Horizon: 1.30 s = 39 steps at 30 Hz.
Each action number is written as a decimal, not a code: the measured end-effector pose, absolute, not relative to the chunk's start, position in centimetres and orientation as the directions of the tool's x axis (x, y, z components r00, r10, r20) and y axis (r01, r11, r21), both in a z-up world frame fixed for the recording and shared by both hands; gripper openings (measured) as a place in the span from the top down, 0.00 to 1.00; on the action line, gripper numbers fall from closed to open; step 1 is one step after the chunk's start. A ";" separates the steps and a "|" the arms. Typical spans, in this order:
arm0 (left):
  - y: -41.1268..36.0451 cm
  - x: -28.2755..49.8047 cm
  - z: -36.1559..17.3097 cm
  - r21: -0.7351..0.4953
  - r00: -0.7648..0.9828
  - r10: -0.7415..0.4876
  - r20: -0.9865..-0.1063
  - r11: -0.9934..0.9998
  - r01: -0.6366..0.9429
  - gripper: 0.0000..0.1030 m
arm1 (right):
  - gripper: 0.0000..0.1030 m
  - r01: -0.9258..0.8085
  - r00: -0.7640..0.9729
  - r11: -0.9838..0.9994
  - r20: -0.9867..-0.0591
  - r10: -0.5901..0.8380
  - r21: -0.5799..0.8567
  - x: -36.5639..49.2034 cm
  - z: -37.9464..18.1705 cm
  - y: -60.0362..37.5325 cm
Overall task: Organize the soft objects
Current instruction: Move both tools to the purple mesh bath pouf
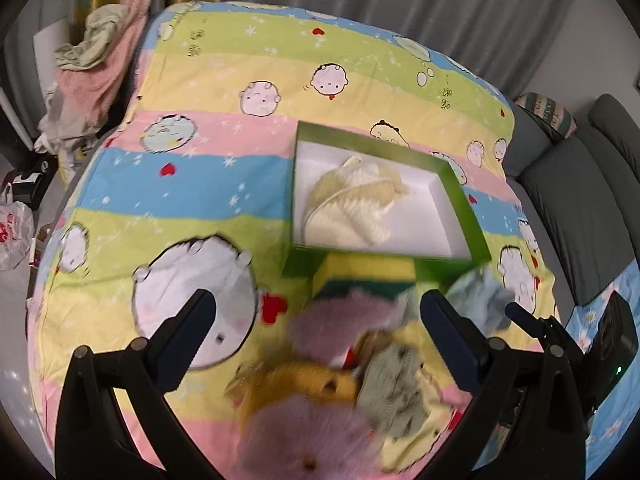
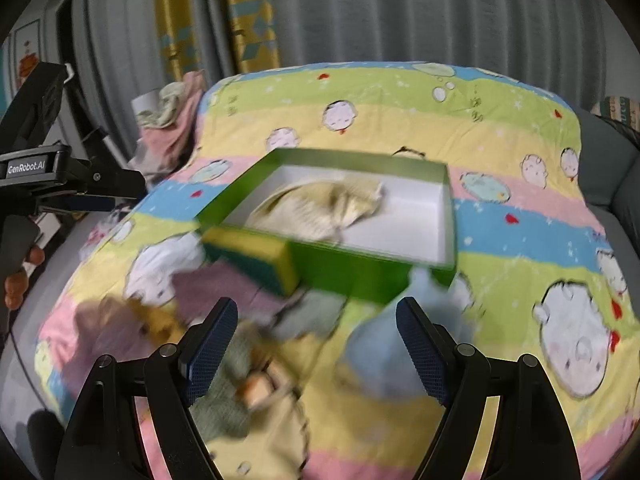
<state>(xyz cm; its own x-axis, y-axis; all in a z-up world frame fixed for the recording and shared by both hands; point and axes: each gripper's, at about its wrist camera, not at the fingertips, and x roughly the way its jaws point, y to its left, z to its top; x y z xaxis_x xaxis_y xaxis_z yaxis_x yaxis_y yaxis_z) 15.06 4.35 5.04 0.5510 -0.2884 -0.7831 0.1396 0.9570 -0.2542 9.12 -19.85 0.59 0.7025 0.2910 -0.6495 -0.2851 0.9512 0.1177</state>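
On a bed spread with a striped cartoon quilt (image 1: pixel 224 80), two hand-held grippers hang over a heap of soft things, both empty. Left gripper (image 1: pixel 318 320) stands with jaws spread wide and nothing between the pads; right gripper (image 2: pixel 316 340) is likewise parted, gripping nothing, though the pale blue cloth (image 2: pixel 380 344) lies just past its right pad. Both views are smeared with motion.

From the left wrist view, the green box (image 1: pixel 460 184) sits at about 1 o'clock, its white floor already carrying a cream knitted item (image 1: pixel 352 204). A yellow-and-green sponge (image 1: pixel 360 276) rests against the box's near wall, outside it. Nearer, at 6 o'clock, lie a fuzzy purple piece (image 1: pixel 308 436), a mustard plush (image 1: pixel 304 384) and a grey-green cloth (image 1: pixel 394 384), touching and partly overlapping. In the right wrist view the left gripper's body shows at 9 o'clock, held in a hand (image 2: pixel 18 276).

Judged from the heap, most of the sorting remains. The risk lies in the tangle: a pinch on one piece could catch a neighbour and drag it along, or snag the quilt beneath. Limp cloth taken by a thin edge may slip out on the way to the box. With both grippers close over one pile, they could also collide or knock the sponge away.
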 end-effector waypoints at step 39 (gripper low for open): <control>8.5 2.5 -2.7 -0.310 0.607 -0.305 -0.734 0.946 0.101 0.34 | 0.20 -0.556 0.554 0.817 -0.665 0.501 0.153 1.0 -4.7 -6.8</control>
<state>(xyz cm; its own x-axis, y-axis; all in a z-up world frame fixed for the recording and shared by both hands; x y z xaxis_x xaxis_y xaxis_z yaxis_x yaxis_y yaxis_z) 2.52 8.52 -2.72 0.6066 -0.3049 -0.7342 0.1006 0.9455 -0.3096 0.96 -6.78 -4.68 0.5542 0.5010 -0.6647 -0.5556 0.8173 0.1528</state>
